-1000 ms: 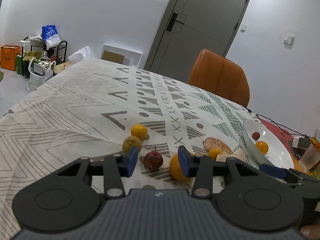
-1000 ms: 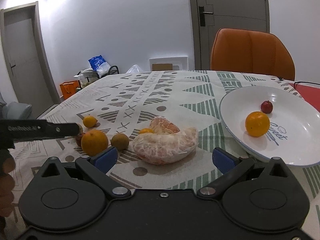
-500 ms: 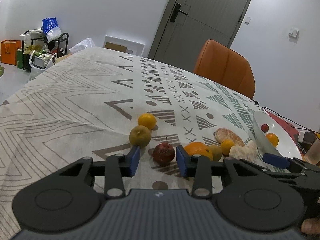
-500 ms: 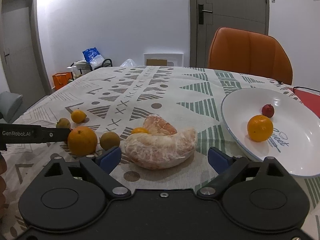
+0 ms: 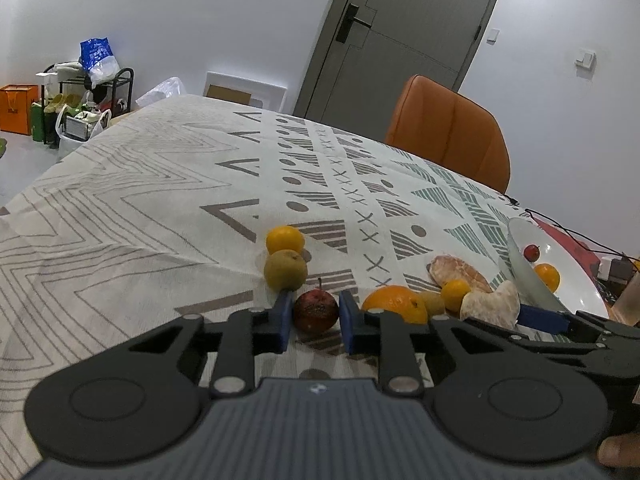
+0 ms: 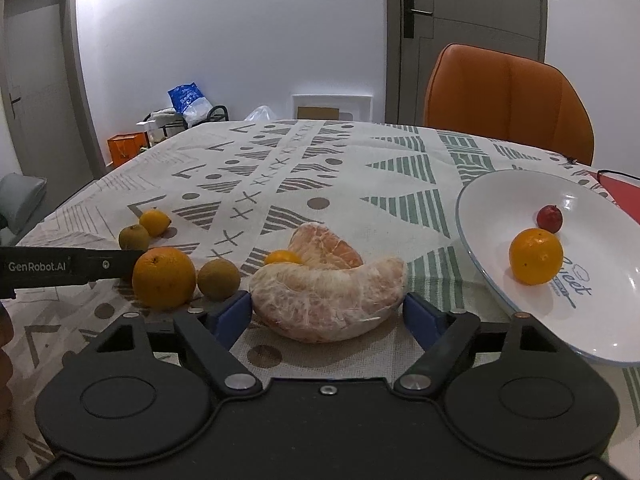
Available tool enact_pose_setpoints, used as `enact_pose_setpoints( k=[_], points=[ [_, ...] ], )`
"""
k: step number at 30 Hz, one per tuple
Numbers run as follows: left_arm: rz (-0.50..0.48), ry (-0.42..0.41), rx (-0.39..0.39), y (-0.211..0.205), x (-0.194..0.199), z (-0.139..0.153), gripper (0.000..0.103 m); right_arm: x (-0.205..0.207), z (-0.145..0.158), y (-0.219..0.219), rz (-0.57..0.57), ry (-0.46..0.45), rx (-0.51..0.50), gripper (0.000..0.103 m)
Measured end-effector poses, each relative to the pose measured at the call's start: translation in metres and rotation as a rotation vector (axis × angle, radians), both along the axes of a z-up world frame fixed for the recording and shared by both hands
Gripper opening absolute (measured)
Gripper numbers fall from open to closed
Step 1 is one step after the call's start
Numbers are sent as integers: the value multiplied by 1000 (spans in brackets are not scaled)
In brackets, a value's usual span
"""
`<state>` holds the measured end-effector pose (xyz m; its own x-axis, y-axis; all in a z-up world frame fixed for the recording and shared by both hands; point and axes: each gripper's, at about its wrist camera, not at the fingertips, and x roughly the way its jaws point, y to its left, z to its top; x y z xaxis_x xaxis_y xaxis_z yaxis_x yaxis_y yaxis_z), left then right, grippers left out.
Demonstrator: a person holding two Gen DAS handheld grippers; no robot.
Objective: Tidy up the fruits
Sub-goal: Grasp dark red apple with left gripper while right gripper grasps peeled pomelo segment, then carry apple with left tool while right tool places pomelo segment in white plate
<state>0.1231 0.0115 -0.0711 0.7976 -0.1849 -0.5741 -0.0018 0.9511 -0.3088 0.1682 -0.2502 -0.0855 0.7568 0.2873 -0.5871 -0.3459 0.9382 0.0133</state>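
Left wrist view alone shows the small dark red fruit (image 5: 315, 311), near the table's (image 5: 120, 216) front edge, clamped between the left gripper's (image 5: 313, 320) blue pads. Right wrist view shows the right gripper (image 6: 326, 314) closing around the peeled pomelo segment (image 6: 326, 298), pads at its ends, contact unclear. Plate (image 6: 600, 344) sits at the right edge.

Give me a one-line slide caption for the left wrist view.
Left gripper shut on a dark red fruit on the patterned tablecloth, among oranges.

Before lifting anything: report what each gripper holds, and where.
Left gripper: shut on the dark red fruit, pads at its sides. Right gripper: closing around the peeled pomelo piece, not gripping.
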Motion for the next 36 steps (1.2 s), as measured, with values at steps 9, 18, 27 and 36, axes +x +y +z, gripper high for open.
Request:
enact_pose_setpoints(
  k=[9,18,27,36],
  points=[
    [7,-26,4,-1,-10,11,23,-15,11,-7,2,-36,23,79],
    [-7,-58,21,-10,-18,27,23,-30,26,-18,-18,-90,52,79],
    [-39,-82,60,-39,-15,39,23,-35,32,-45,-55,-119,98,79],
    [-97,-101,93,-80,-10,47,23,-38,35,-79,-104,-143,134,79]
  ],
)
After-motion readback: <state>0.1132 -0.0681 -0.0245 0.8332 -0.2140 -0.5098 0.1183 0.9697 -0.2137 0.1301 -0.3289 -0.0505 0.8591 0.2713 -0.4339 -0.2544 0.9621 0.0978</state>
